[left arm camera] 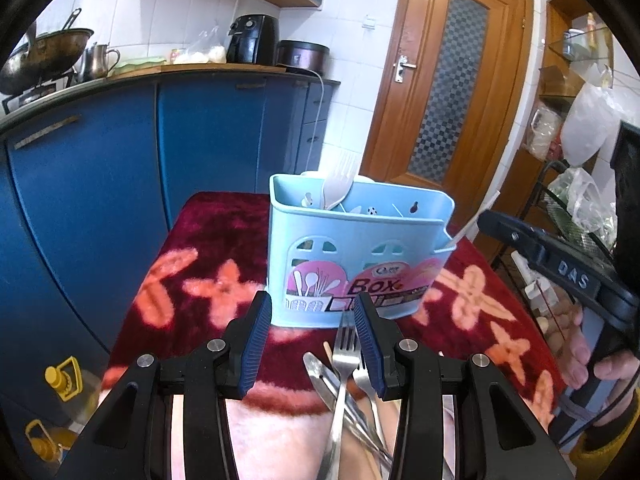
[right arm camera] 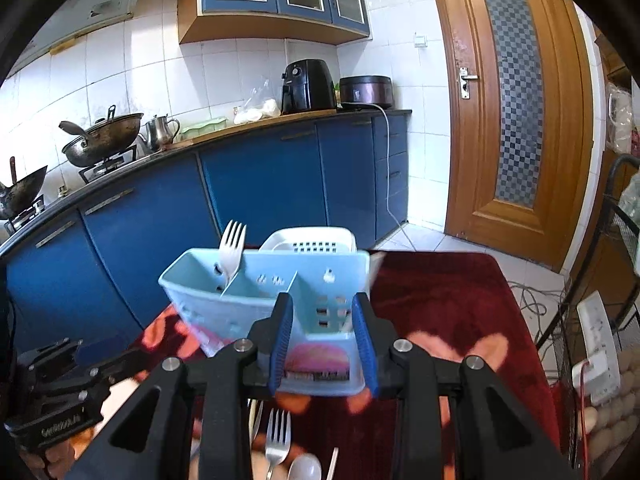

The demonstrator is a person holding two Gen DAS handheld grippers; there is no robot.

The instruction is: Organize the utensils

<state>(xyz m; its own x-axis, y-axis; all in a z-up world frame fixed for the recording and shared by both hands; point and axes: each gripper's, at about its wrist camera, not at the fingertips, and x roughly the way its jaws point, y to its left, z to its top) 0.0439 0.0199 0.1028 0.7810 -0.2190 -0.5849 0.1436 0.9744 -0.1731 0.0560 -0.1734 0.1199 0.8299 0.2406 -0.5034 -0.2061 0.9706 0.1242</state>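
A light blue cutlery box (left arm camera: 352,256) stands on a red floral cloth (left arm camera: 208,240), with a white plastic fork (left arm camera: 340,180) upright in its left compartment. A white plastic utensil (left arm camera: 476,220) leans out of the box's right end. My left gripper (left arm camera: 313,312) hangs open just in front of the box, nothing between its pads. Metal forks (left arm camera: 344,356) lie on the cloth under its right finger. My right gripper (right arm camera: 323,312) is open over the box's (right arm camera: 264,292) right compartment, holding nothing. The white fork (right arm camera: 232,248) and another metal fork (right arm camera: 278,436) show in that view.
A white slotted basket (right arm camera: 312,240) sits behind the box. Blue cabinets (right arm camera: 260,184) carry woks, a kettle and an air fryer. A wooden door (right arm camera: 512,112) is at the back right, a wire rack (left arm camera: 572,208) with bags at the right, oil bottles (left arm camera: 64,376) low left.
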